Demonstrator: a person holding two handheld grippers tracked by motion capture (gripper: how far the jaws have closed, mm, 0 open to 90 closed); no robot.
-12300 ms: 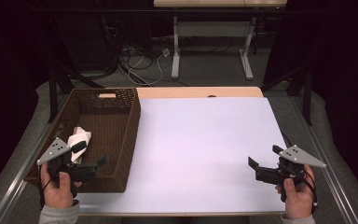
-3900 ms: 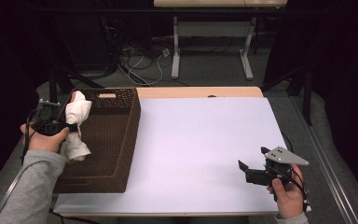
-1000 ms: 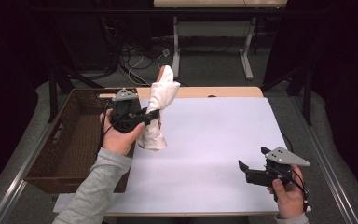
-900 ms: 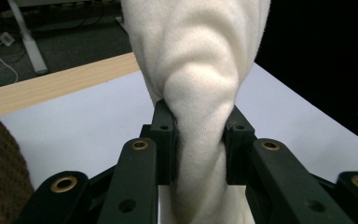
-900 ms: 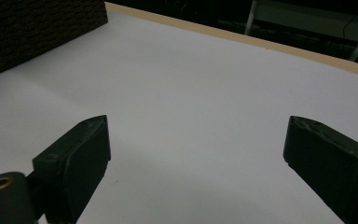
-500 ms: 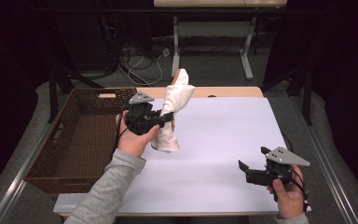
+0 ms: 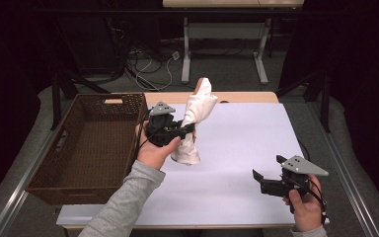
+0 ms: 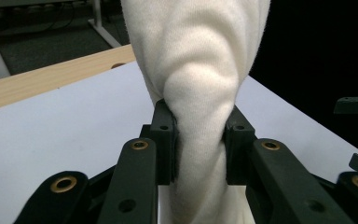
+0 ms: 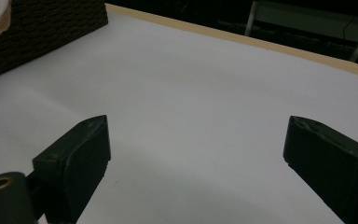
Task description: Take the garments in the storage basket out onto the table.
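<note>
Holding the cream-white knitted cloth [image 7: 193, 123] pinched at its middle, the left gripper [image 7: 186, 129] has its two black jaws closed tight on a fold of the fabric, as the left gripper view makes plain [image 8: 200, 135]. The cloth hangs in the air above the white table top [image 7: 246, 148], just to the right of the dark brown woven basket [image 7: 91, 143]; its upper end stands up past the jaws and its lower end droops to the white surface or very close to it, I cannot tell which.

The step in hand looks to me like carrying the cloth out over the table and setting it down. To do it well, the person should keep the squeeze firm, since soft knit can slip, and lower the hand until the bottom of the cloth rests flat before letting go. Moving it further toward the middle of the table would leave room to spread it, well away from the basket's rim.

The right gripper [image 7: 264, 180] rests low at the near right of the table, its jaws spread wide with nothing between them; in the right gripper view bare white table shows between them [image 9: 196, 140]. It could take a free end of the cloth once it is down.

Counting: one cloth, one basket, one table, two grippers.
</note>
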